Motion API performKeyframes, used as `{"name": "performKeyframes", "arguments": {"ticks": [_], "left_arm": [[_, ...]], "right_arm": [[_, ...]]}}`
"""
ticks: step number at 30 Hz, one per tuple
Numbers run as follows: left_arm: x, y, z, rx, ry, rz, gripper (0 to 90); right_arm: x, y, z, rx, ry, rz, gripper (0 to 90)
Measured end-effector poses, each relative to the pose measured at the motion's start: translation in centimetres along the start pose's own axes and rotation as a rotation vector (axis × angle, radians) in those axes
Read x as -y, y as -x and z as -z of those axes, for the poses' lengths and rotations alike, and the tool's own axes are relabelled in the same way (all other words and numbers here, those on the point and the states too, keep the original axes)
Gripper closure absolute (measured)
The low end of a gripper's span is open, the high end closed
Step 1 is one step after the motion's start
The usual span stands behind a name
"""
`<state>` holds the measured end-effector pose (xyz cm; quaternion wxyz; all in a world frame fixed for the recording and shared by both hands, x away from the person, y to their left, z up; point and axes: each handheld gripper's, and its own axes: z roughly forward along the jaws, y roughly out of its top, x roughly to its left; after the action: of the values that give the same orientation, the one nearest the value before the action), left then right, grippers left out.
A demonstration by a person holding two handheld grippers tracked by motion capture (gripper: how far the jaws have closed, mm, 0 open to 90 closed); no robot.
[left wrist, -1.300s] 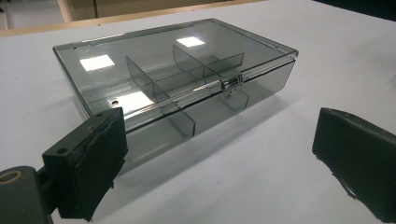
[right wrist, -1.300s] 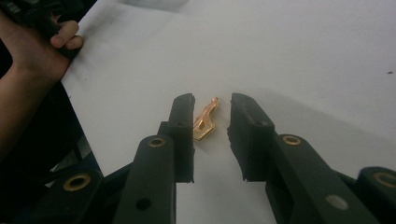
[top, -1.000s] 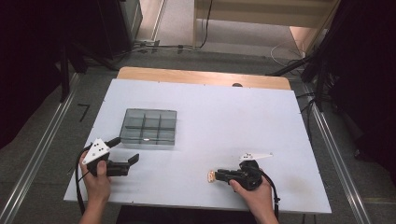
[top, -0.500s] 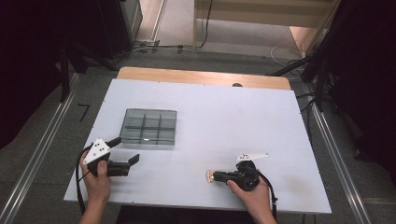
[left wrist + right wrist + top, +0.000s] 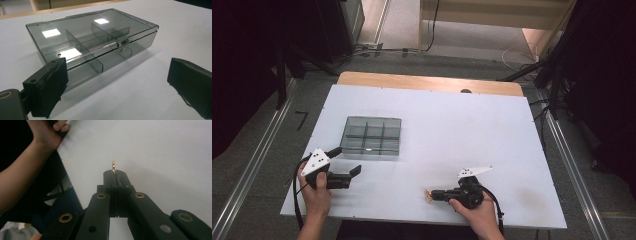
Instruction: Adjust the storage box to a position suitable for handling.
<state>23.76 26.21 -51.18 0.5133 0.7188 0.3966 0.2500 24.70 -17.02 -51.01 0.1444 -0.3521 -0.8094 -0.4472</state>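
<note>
Ring: a small gold-coloured ring (image 5: 113, 167) stands edge-on, pinched at the very tips of the right tool (image 5: 115, 173); in the high view it shows as a small orange glint (image 5: 428, 194) near the front edge of the desk (image 5: 452, 130), right of centre.
Right tool: jaws pressed together with no gap between them, the ring caught at their tips; seen from above, the right tool (image 5: 435, 194) lies low over the desk and points toward the person's left.
Left tool: jaws spread wide and holding nothing; in the high view the left tool (image 5: 348, 161) sits at the front left of the desk, pointing toward the box.
Box: a smoky transparent compartment box (image 5: 92, 42) lies flat on the desk with its lid closed and its clasp facing the left tool; dividers split the inside into a grid of cells. One jaw tip is just beside the box's near corner; whether it touches cannot be told.
Spacing: from above, the box (image 5: 373, 136) sits left of centre, well apart from the ring and the right tool.
Hands: the left hand (image 5: 316, 192) and the right hand (image 5: 477, 215) grip the tools from the near edge.
</note>
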Motion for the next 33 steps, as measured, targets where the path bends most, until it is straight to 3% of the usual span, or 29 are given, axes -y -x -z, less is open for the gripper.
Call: {"name": "performKeyframes", "arguments": {"ticks": [6, 12, 21, 24, 27, 29, 33], "left_arm": [[0.0, 0.0, 0.0, 0.000, 0.001, 0.000, 2.7], [0.0, 0.0, 0.0, 0.000, 0.000, 0.000, 2.7], [0.0, 0.0, 0.0, -0.001, 0.004, 0.003, 2.7], [0.0, 0.0, 0.0, -0.005, 0.000, -0.003, 2.7], [0.0, 0.0, 0.0, -0.006, -0.001, -0.002, 2.7], [0.0, 0.0, 0.0, -0.004, 0.001, -0.001, 2.7], [-0.1, 0.0, 0.0, -0.005, 0.001, -0.001, 2.7]], "right_arm": [[0.3, -0.7, -0.9, -0.002, -0.035, 0.026, 87.2], [0.4, -0.2, -0.9, 0.017, -0.030, 0.018, 85.8], [0.4, 0.3, 0.2, 0.063, 0.038, 0.059, 68.7], [0.3, 0.4, 0.8, 0.139, 0.083, 0.136, 58.1], [0.2, 0.8, 1.5, 0.177, 0.140, 0.156, 46.9], [0.3, 1.4, 2.2, 0.225, 0.186, 0.182, 44.2], [0.2, 2.2, 3.2, 0.267, 0.212, 0.182, 40.1]]}}
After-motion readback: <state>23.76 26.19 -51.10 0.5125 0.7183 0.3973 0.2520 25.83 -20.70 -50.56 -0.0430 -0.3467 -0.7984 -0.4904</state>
